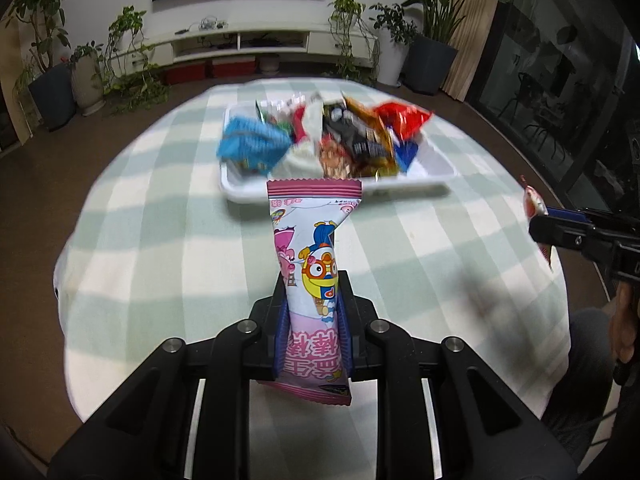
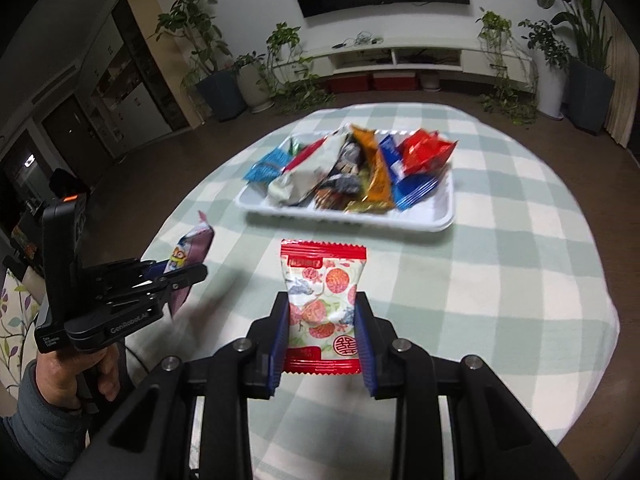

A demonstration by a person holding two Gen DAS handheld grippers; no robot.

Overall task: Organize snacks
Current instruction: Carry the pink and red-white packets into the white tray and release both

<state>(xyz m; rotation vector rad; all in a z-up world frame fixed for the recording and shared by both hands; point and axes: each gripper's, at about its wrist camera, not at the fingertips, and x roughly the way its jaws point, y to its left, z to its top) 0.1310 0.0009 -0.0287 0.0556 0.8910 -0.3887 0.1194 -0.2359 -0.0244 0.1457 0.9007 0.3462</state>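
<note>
While both tools hang above the checked tablecloth (image 2: 500,280), each one has a packet pinched. My left gripper (image 1: 313,300) clamps its blue pads on the lower half of a pink cartoon snack packet (image 1: 310,264); the packet stands up between the fingers, its crimped top edge overlapping the near rim of the tray in that view. My right gripper (image 2: 323,316) squeezes a red-and-white candy packet (image 2: 322,308) by its two sides, red crimped edges showing above and below the pads. Both packets are off the cloth, near side of the tray. In the right wrist view I see the left gripper at lower left, a hand (image 2: 66,384) in a grey sleeve on its handle. Beyond: the white tray (image 2: 352,218) sits mid-table, heaped with wrappers, a blue packet (image 2: 266,166) at its left end, a red bag (image 2: 426,152) at its right, orange and dark ones between. Background blurred: potted plants (image 2: 200,44), low white TV shelf (image 2: 400,58), dark screen on wall.
</note>
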